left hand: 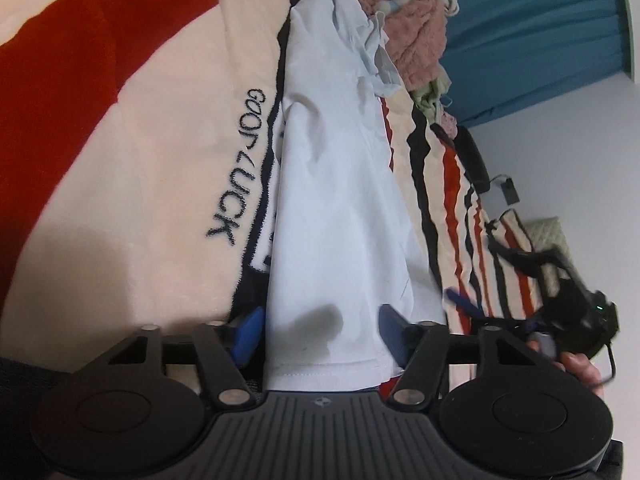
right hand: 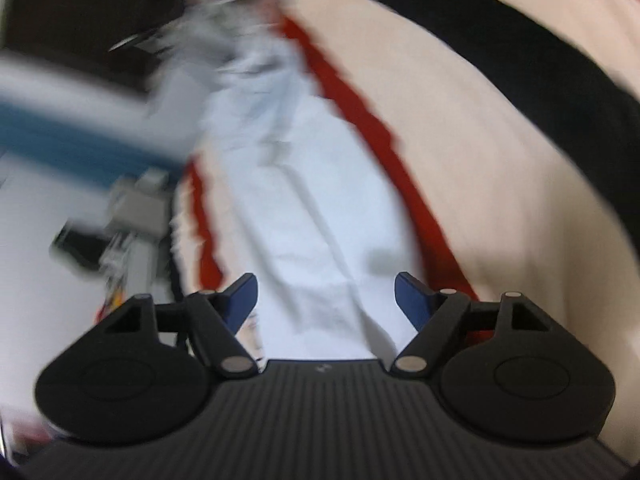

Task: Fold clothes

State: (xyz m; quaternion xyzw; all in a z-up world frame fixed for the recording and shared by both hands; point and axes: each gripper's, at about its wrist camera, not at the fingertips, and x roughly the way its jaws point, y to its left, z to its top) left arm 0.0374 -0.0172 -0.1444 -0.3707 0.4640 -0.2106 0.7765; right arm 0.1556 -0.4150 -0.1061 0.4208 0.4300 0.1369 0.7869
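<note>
A pale blue garment (left hand: 332, 184) lies stretched out in a long strip on a cream, red and black blanket (left hand: 160, 140). My left gripper (left hand: 320, 332) is open, its blue fingers on either side of the garment's hemmed near end. In the blurred right wrist view the same pale garment (right hand: 316, 220) runs away from my right gripper (right hand: 325, 300), which is open with its fingers straddling the cloth. The right gripper also shows in the left wrist view (left hand: 572, 312), held by a hand at the right.
A pile of mixed clothes (left hand: 404, 20), pink, green and white, lies at the garment's far end. The blanket carries the words "GOOD LUCK" (left hand: 236, 164). A blue curtain (left hand: 532, 32) and a white wall (left hand: 560, 152) stand behind.
</note>
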